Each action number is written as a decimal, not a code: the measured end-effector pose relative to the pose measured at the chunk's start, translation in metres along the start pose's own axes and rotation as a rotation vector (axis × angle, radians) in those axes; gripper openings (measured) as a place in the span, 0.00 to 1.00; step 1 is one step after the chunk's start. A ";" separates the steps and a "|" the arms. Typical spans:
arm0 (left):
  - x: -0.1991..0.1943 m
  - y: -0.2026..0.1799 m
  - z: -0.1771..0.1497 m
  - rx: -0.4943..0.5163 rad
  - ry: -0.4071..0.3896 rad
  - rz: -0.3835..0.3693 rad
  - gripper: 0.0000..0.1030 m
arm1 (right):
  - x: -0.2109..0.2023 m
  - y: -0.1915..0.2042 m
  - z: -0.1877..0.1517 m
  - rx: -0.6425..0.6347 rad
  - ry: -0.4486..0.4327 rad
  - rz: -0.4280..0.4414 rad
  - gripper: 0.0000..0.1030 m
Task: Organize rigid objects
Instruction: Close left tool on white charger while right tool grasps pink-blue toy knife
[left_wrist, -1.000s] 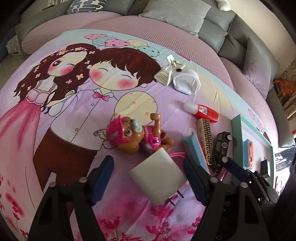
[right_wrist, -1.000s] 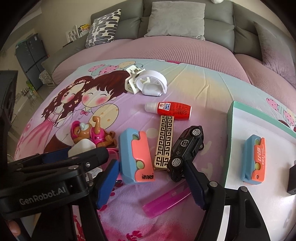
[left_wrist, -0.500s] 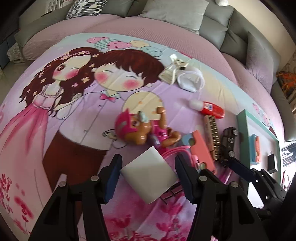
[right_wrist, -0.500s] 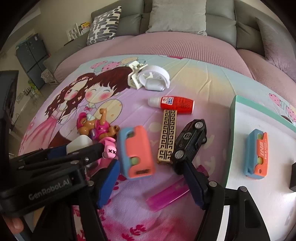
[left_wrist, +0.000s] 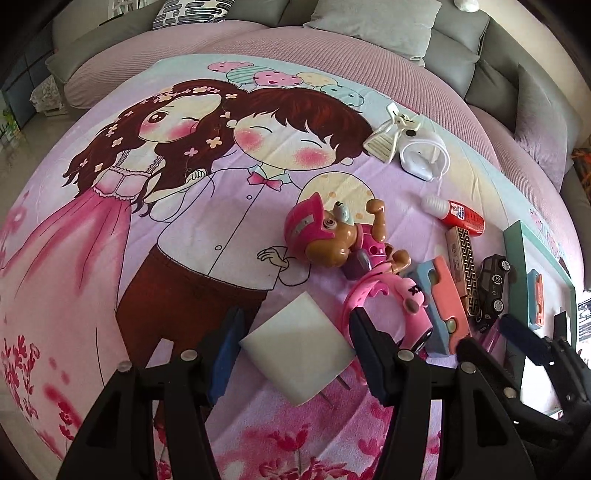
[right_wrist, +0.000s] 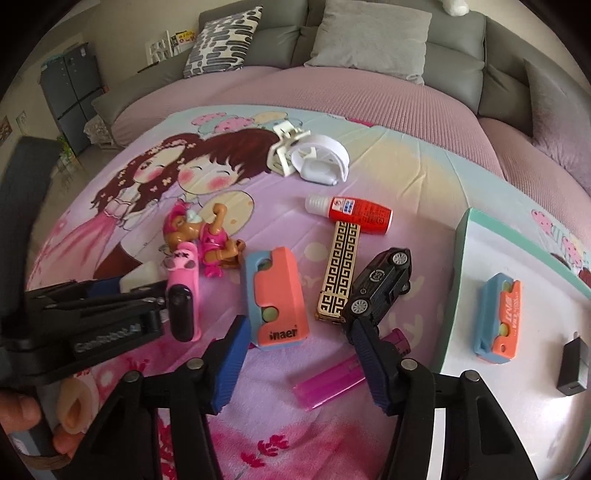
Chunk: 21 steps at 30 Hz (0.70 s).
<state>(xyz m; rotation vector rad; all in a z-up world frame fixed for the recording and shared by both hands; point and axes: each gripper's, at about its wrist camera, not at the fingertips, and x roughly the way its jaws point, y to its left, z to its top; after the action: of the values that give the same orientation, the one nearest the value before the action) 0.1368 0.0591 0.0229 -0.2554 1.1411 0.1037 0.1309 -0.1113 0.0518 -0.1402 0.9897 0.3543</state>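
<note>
My left gripper (left_wrist: 295, 347) is shut on a white charger block (left_wrist: 299, 343), which it holds across its corners just above the cartoon bedspread; its prongs point toward me. In the right wrist view the same gripper (right_wrist: 122, 286) shows at the left with the charger (right_wrist: 142, 275). My right gripper (right_wrist: 295, 330) is closing. The near end of a blue-and-coral case (right_wrist: 277, 295) lies between its fingertips, untouched by the pads. A pink lighter (right_wrist: 332, 380) lies lower between the fingers. A black toy car (right_wrist: 380, 288) sits by the right fingertip.
A white tray with a teal rim (right_wrist: 461, 258) at the right holds a second blue-and-coral case (right_wrist: 498, 317) and a black adapter (right_wrist: 572, 365). A pink watch (right_wrist: 183, 291), puppy figure (right_wrist: 199, 236), gold patterned bar (right_wrist: 340, 273), red glue bottle (right_wrist: 354, 214) and white clip fan (right_wrist: 317, 158) lie around.
The left jaws have narrowed onto the white charger and the gripper has shifted a little. The right jaws have narrowed around the near end of the blue-and-coral case.
</note>
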 end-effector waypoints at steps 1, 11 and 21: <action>0.000 0.000 0.000 0.000 0.000 0.000 0.59 | -0.003 0.001 0.001 -0.006 -0.012 0.003 0.59; 0.003 -0.005 -0.002 0.012 0.002 0.010 0.59 | 0.028 0.005 -0.003 0.028 0.048 0.101 0.44; 0.004 -0.010 -0.003 0.019 0.009 0.017 0.59 | 0.040 0.016 0.000 0.000 0.018 0.068 0.45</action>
<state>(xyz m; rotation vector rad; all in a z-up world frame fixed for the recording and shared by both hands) 0.1378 0.0487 0.0200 -0.2299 1.1524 0.1068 0.1452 -0.0877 0.0192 -0.1100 1.0141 0.4154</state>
